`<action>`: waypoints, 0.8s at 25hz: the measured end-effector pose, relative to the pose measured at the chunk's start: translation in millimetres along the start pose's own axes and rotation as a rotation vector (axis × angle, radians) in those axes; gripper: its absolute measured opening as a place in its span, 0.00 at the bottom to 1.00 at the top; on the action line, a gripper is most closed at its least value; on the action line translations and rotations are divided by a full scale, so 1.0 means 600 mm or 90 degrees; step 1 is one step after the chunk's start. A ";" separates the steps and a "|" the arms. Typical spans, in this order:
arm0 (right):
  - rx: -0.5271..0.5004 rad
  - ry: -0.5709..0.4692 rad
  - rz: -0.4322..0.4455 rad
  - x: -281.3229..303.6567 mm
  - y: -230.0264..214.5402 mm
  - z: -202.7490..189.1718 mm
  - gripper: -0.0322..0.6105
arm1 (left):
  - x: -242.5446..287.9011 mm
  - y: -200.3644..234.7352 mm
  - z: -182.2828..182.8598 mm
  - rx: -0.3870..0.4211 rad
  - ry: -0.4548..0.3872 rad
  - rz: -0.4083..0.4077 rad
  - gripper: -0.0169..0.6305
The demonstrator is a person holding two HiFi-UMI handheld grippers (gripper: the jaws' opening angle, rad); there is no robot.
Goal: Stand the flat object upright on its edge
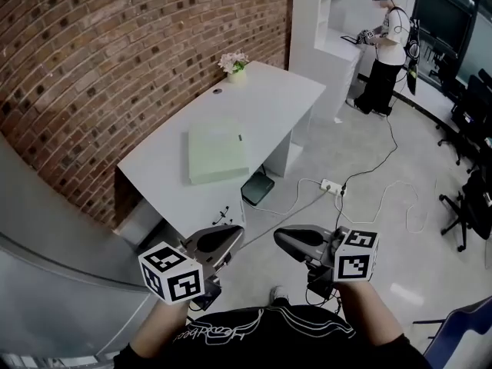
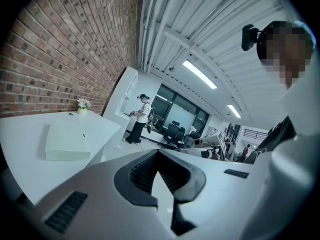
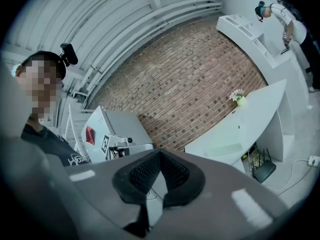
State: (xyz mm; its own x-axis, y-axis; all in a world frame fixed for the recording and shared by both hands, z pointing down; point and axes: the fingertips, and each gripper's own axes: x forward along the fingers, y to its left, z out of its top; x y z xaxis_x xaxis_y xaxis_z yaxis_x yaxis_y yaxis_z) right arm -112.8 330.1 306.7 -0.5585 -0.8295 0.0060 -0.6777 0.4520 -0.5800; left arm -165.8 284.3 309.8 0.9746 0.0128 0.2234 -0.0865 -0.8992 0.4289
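The pale green flat object (image 1: 217, 152) lies flat on the white tabletop (image 1: 269, 102), with a pot of flowers (image 1: 234, 64) at the far end. Well apart from it, the left gripper (image 1: 237, 232) and right gripper (image 1: 280, 237) are both closed and empty.

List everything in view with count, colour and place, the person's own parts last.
flat object: one, pale green, lying flat mid-desk.
desk: one, white, along the brick wall.
flower pot: one, pale flowers, desk's far end.
brick wall: one, red-brown, behind the desk.
power strip: one, white, floor right of the desk.
bystander: one, white top, far counter.
office chairs: several, black, right edge.
left gripper: one, grey, near the body, jaws shut, empty.
right gripper: one, grey, beside it, jaws shut, empty.
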 end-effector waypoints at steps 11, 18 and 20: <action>-0.018 0.018 0.009 -0.063 -0.126 0.081 0.06 | 0.158 0.017 0.047 0.005 -0.005 0.023 0.03; -0.019 0.030 0.024 -0.089 -0.169 0.102 0.06 | 0.199 0.020 0.050 0.011 -0.019 0.056 0.03; -0.007 0.032 0.028 -0.087 -0.179 0.099 0.06 | 0.200 0.029 0.046 0.004 -0.020 0.066 0.03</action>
State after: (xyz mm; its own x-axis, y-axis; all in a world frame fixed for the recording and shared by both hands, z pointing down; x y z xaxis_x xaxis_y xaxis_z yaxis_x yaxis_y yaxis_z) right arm 17.7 305.3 320.6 -0.6111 -0.7912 0.0217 -0.6566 0.4915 -0.5721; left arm -44.3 257.9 319.7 0.9666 -0.0934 0.2388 -0.1855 -0.8976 0.3999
